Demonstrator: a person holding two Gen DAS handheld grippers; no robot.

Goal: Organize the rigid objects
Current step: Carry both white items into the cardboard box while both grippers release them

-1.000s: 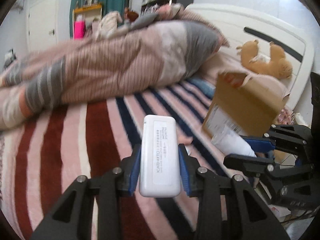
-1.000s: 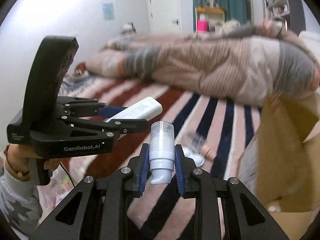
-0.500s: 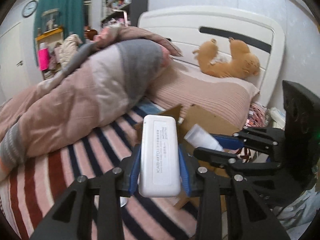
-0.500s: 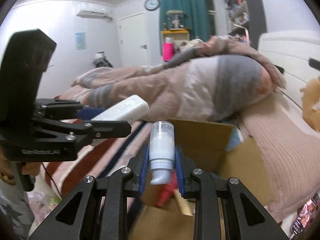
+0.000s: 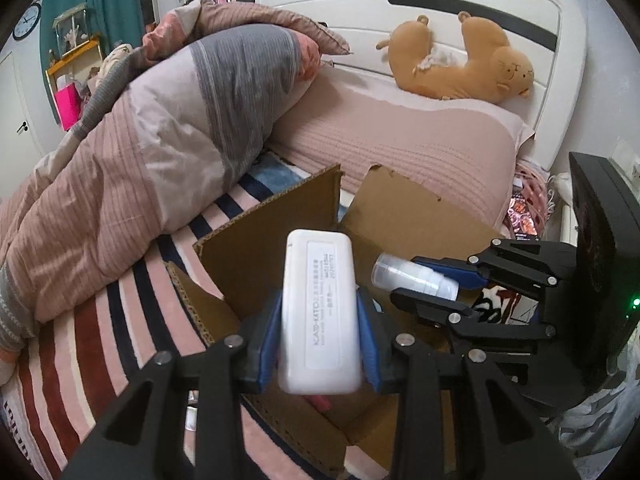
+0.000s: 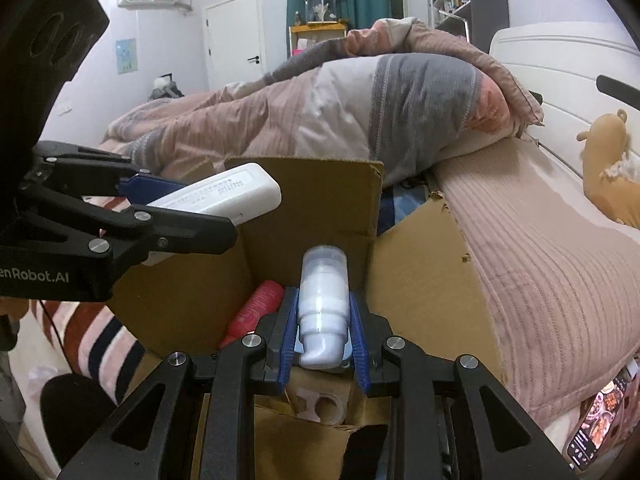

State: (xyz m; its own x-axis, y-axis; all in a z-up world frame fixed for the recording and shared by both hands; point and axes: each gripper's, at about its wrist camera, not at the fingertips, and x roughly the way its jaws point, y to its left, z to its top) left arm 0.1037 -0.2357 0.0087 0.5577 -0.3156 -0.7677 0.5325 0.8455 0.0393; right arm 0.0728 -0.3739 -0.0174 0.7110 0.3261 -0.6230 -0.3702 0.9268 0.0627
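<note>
My left gripper (image 5: pixel 318 334) is shut on a white rectangular power bank (image 5: pixel 318 312) and holds it above the open cardboard box (image 5: pixel 276 232). It also shows in the right wrist view (image 6: pixel 224 196). My right gripper (image 6: pixel 323 330) is shut on a small white pump bottle (image 6: pixel 323 304) with a clear cap, held over the same box (image 6: pixel 316 200). The bottle also shows in the left wrist view (image 5: pixel 412 276), to the right of the power bank. A red tube (image 6: pixel 256 310) and a tape dispenser (image 6: pixel 320 404) lie inside the box.
The box stands on a striped bedspread (image 5: pixel 92 344). A bunched pink and grey duvet (image 5: pixel 160 132) lies behind it, a pink pillow (image 5: pixel 400 140) and an orange plush toy (image 5: pixel 460 60) by the white headboard (image 5: pixel 460 4). A phone (image 6: pixel 596 424) lies at the right.
Both grippers have swung right from over the striped bedspread toward the box, still holding their objects. They now hang over the box opening, and its contents show.
</note>
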